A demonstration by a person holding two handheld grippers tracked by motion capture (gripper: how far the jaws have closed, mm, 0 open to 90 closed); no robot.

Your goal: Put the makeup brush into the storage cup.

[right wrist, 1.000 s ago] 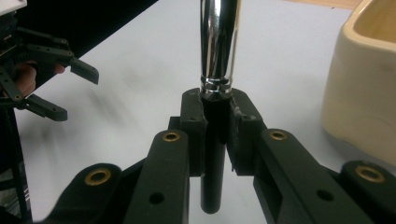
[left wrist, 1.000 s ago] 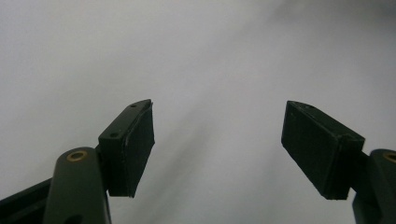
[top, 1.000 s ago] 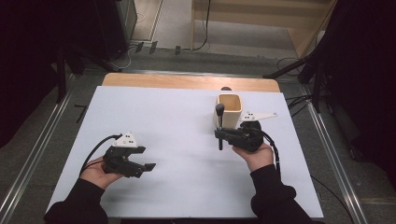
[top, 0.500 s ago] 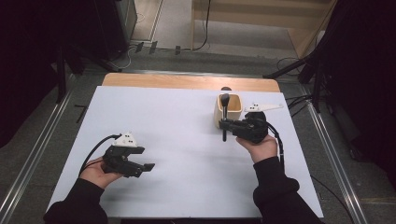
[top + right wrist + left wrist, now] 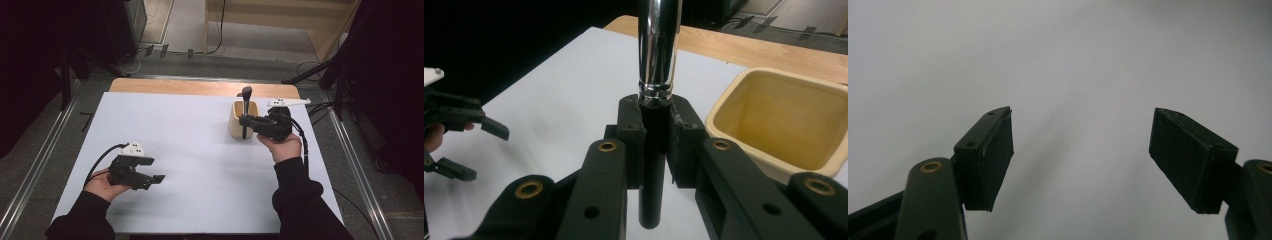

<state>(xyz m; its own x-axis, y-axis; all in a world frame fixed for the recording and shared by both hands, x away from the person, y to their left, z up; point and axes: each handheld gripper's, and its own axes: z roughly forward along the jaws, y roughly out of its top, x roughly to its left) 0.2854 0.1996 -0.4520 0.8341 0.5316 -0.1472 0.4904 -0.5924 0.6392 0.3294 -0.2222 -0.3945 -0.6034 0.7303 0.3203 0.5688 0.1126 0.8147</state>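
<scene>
My right gripper (image 5: pixel 245 121) is shut on a brush (image 5: pixel 245 107), gripping its black handle just below the chrome ferrule (image 5: pixel 659 45). The brush stands upright, its dark head up, in front of a cream square cup (image 5: pixel 234 127). In the right gripper view the handle (image 5: pixel 653 200) hangs down between the jaws of the right gripper (image 5: pixel 656 120), and the cup (image 5: pixel 724 107) stands just to the right with nothing visible inside it. My left gripper (image 5: pixel 154 170) rests near the table's front left, open, nothing between the jaws of the left gripper (image 5: pixel 1080 135).
The white tabletop (image 5: pixel 190 140) ends in a bare wooden strip (image 5: pixel 175 87) along the far edge. Black cables trail from both grippers. The left gripper (image 5: pixel 481 152) shows far off at the left of the right gripper view.
My right gripper has risen and moved toward the far side with the brush, whose head now stands above the cup's rim. The left gripper has not moved.
</scene>
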